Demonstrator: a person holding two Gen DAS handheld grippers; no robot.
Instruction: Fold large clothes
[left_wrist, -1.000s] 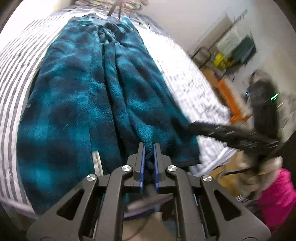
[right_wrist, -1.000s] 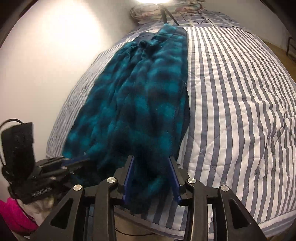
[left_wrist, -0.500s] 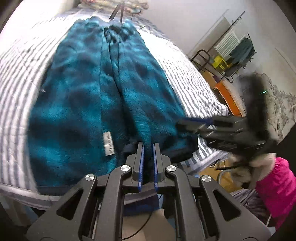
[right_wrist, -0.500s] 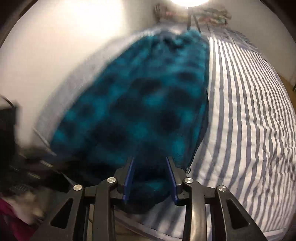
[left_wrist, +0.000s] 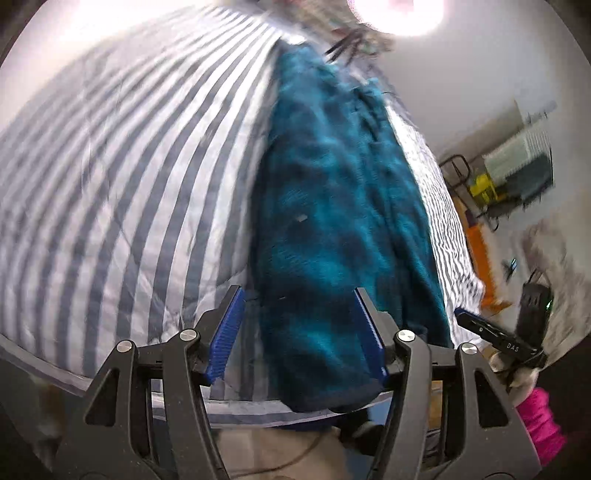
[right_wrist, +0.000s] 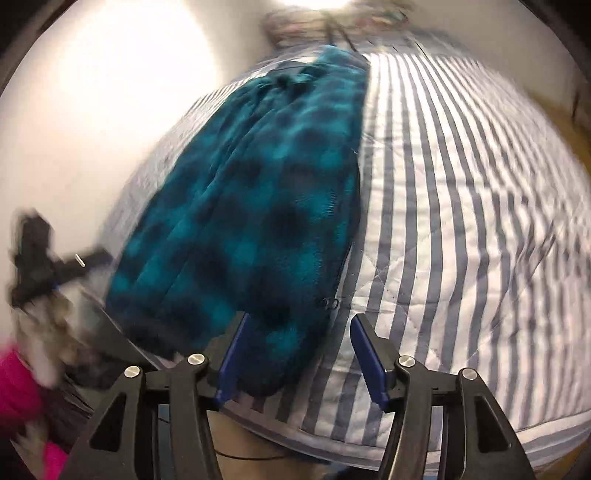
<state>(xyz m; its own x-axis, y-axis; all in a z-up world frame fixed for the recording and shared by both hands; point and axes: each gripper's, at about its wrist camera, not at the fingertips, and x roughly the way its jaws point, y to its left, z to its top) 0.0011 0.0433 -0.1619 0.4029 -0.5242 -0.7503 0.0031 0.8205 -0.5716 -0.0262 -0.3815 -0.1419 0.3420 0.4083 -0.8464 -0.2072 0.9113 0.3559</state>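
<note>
A teal and black plaid fleece garment (left_wrist: 332, 206) lies lengthwise on a striped bed, folded into a long narrow strip; it also shows in the right wrist view (right_wrist: 258, 206). My left gripper (left_wrist: 299, 325) is open and empty, its blue pads either side of the garment's near hem. My right gripper (right_wrist: 299, 350) is open and empty at the hem's right corner by the bed's near edge. Each gripper shows blurred in the other's view: the right one (left_wrist: 517, 332), the left one (right_wrist: 40, 266).
The bed's blue-and-white striped quilt (left_wrist: 110, 177) spreads wide beside the garment, also in the right wrist view (right_wrist: 461, 221). A white wall (right_wrist: 92, 110) runs along the bed. A drying rack (left_wrist: 517, 170) and an orange object (left_wrist: 480, 251) stand off the bed's side.
My left gripper let go of the garment's hem and opened wide. The garment's side has been folded over, so it is now narrower. My right gripper stayed open.
</note>
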